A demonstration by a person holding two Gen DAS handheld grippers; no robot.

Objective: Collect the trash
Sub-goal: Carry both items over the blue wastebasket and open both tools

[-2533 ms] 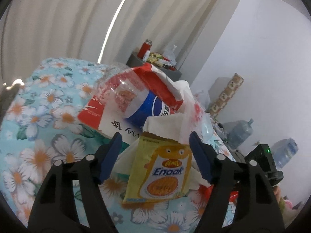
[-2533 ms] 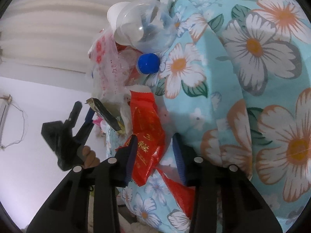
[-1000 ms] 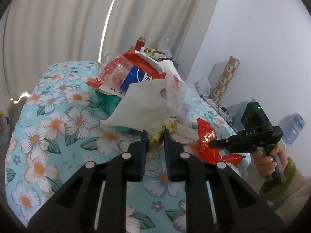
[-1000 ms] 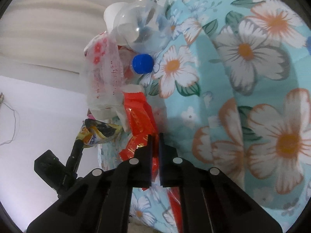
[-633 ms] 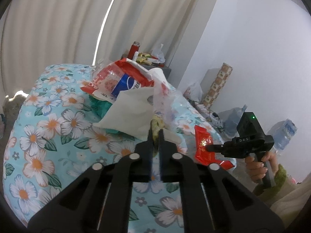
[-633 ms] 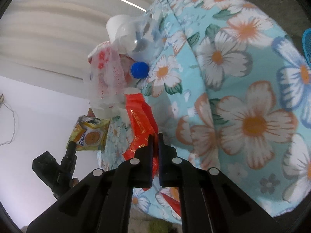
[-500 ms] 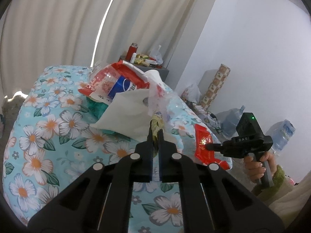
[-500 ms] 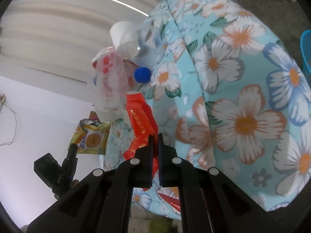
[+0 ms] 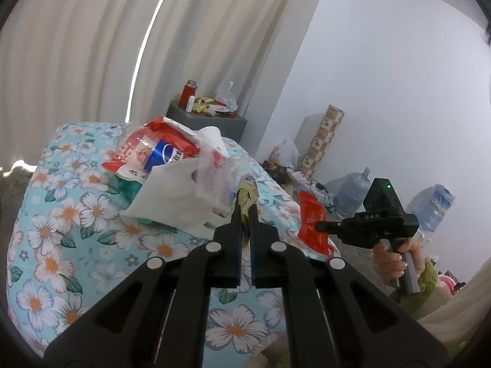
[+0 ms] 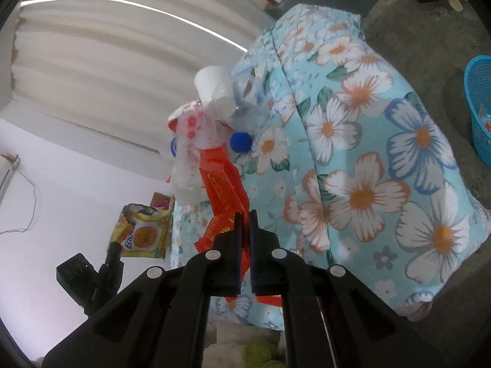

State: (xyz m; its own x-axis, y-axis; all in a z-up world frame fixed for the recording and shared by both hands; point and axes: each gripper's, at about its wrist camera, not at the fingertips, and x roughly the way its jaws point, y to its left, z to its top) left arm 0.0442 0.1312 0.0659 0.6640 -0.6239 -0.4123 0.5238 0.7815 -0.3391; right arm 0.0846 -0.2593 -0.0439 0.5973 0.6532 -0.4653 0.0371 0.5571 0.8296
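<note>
Both grippers hold a wrapper above the flowered bed.

The left gripper (image 9: 245, 211) has its fingers clamped on a yellow snack packet (image 10: 141, 235), lifted clear of the bedcover (image 9: 61, 239). The right gripper (image 10: 244, 218) is clamped on a red wrapper (image 10: 223, 184). More trash lies near: a white paper (image 9: 175, 196), a clear bottle (image 10: 245, 113). A blue basket (image 10: 478, 107) stands on the floor.

A: What pattern covers the bed?
B: The light blue bedsheet (image 9: 61, 245) carries white flowers with orange centres and green leaves.
A: And the trash?
B: A yellow snack packet with an orange disc (image 10: 141, 233); a shiny red foil wrapper with gold print (image 10: 222, 184); a clear plastic bottle with a blue cap (image 10: 241, 141); a white paper cup (image 10: 211, 82). A blue mesh basket (image 10: 480, 104) stands on grey floor.
</note>
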